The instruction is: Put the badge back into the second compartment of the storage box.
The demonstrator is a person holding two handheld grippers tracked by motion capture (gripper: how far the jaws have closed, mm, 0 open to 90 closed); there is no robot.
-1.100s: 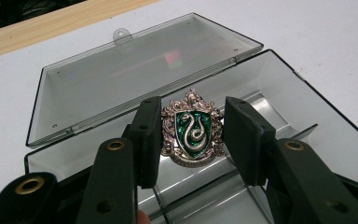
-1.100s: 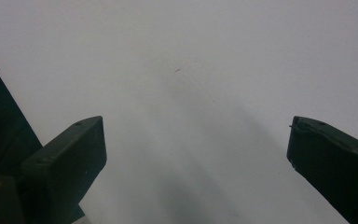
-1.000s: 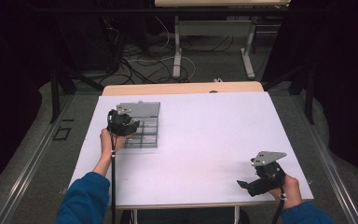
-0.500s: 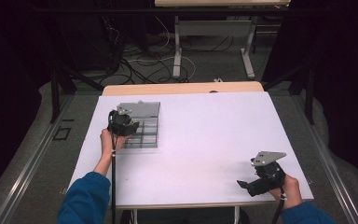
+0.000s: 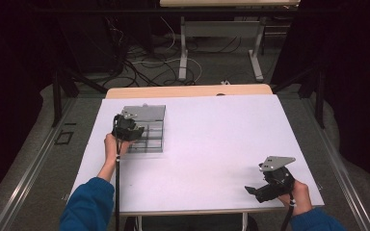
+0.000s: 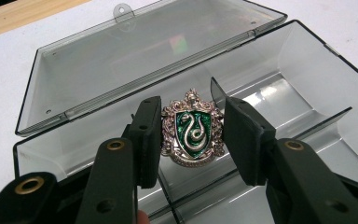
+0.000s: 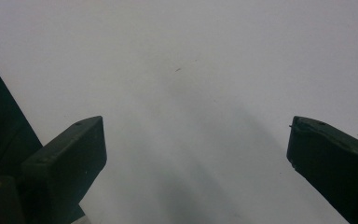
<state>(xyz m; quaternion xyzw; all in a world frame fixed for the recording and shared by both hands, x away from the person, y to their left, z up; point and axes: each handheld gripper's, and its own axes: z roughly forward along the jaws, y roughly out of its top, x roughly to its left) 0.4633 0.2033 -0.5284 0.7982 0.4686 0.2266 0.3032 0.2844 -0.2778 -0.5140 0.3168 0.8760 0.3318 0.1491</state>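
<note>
A smoky clear plastic compartment box (image 6: pixel 303 70) stands open on the white table, its lid (image 6: pixel 135 51) folded back. My left gripper (image 6: pixel 192 135) is shut on a silver crest badge (image 6: pixel 193 128) with a green shield and a silver snake, held just above the box's compartments. In the high view the left gripper (image 5: pixel 134 129) hovers over the box (image 5: pixel 150 139) at the table's left. My right gripper (image 5: pixel 251 190) rests near the front right edge, and in the right gripper view it (image 7: pixel 196 154) is open over bare table, nothing between its jaws.
The white table (image 5: pixel 212 144) has a wooden strip (image 5: pixel 188 91) along its far edge. Dividers (image 6: pixel 279 135) split the box into several compartments. Beyond the table stand desk legs and loose cables (image 5: pixel 139 62) on the floor.
</note>
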